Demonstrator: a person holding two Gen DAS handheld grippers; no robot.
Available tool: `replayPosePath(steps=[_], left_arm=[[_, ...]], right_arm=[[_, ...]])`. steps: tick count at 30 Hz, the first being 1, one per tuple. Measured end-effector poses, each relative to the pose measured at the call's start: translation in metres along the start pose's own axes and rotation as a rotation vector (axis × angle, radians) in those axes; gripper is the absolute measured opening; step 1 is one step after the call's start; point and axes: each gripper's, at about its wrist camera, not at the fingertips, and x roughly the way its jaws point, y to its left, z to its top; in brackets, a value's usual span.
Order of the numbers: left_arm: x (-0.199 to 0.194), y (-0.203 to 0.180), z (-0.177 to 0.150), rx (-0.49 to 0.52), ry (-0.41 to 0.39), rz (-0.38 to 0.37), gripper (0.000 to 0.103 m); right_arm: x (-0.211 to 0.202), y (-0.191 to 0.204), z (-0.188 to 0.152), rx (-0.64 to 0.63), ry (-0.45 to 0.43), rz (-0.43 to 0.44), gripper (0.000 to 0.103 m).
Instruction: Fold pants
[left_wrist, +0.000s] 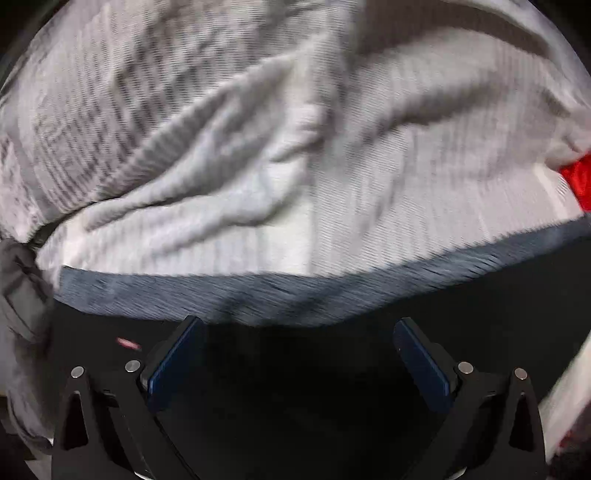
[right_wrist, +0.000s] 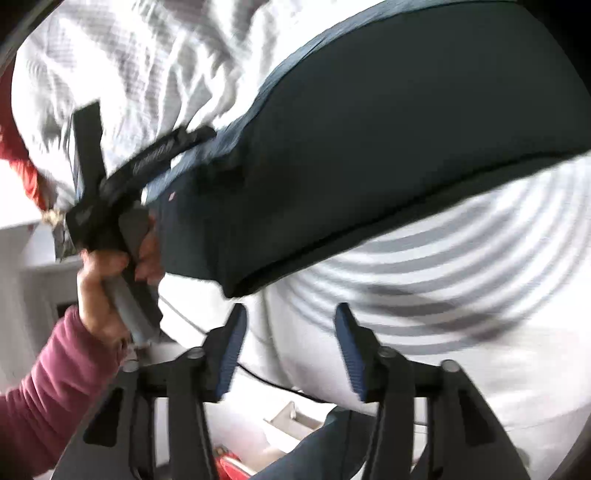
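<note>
Dark navy pants (right_wrist: 388, 122) lying on a rumpled grey-striped white bedsheet (left_wrist: 229, 129), left gripper (left_wrist: 297, 325) with fingers spread wide over the pants' edge, gripping nothing, right gripper (right_wrist: 291, 314) likewise parted and empty just beside the pants, the person's hand (right_wrist: 101, 280) holding the left tool, both views blurred

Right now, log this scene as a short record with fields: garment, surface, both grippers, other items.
garment: dark pants, lying on the bed, edge toward the grippers
surface: white striped bedsheet, wrinkled
left gripper: open, empty, at the pants' edge
right gripper: open, empty, just short of the pants
left hand: grips the left gripper's handle, pink sleeve
other: red item at the sheet's edge, unclear what
image: motion-blurred
</note>
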Motion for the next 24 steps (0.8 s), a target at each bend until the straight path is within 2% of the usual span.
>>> replayPosePath(steps=[4, 8, 15, 20, 24], left_arm=[[-0.009, -0.042, -0.014, 0.057, 0.031, -0.05, 0.103], [-0.018, -0.086, -0.022, 0.081, 0.059, -0.103, 0.103], [-0.023, -0.161, 0.006, 0.061, 0.033, -0.154, 0.103], [-0.014, -0.206, 0.031, 0.05, -0.007, -0.121, 0.103], [0.006, -0.22, 0.042, -0.023, 0.035, -0.092, 0.103]], right_arm=[[-0.032, -0.027, 0.006, 0.069, -0.077, 0.004, 0.063], [-0.077, -0.066, 0.014, 0.134, -0.201, 0.048, 0.063], [-0.142, -0.148, 0.02, 0.308, -0.429, 0.137, 0.063], [-0.172, -0.19, 0.025, 0.328, -0.529, 0.144, 0.063], [-0.187, -0.222, 0.032, 0.346, -0.576, 0.168, 0.063]])
